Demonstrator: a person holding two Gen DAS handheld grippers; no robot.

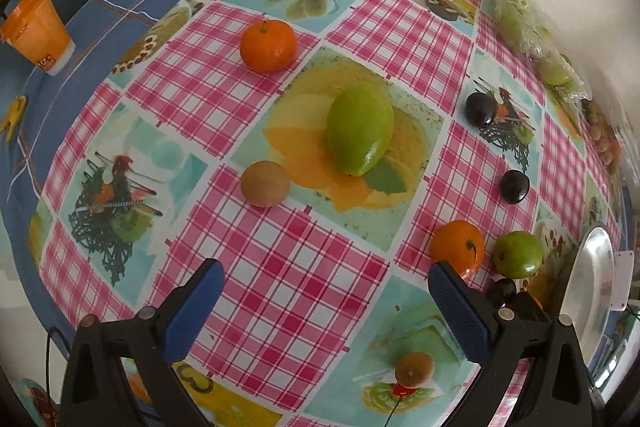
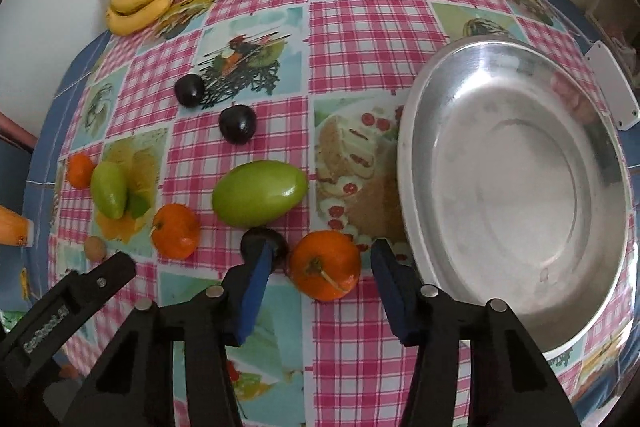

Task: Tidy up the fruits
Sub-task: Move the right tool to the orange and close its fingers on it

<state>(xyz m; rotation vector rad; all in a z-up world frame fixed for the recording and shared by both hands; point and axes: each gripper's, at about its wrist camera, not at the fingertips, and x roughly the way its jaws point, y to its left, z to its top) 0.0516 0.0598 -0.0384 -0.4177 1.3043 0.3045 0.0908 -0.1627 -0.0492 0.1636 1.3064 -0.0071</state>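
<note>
The left gripper [image 1: 326,291] gapes wide over bare checked tablecloth [image 1: 280,267], an orange [image 1: 458,247] just beyond its right finger. The right gripper [image 2: 318,281], also wide, has another orange [image 2: 325,270] lying between its fingers, untouched. A metal bowl [image 2: 516,195] sits right.

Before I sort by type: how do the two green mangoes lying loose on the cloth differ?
In the right wrist view, the mango near the bowl looks larger and lies sideways; the mango near the table's left edge looks smaller, its narrow end pointing at the camera. The first lies on pink checks, the second on a fruit picture. Both are glossy green, untouched.
</note>
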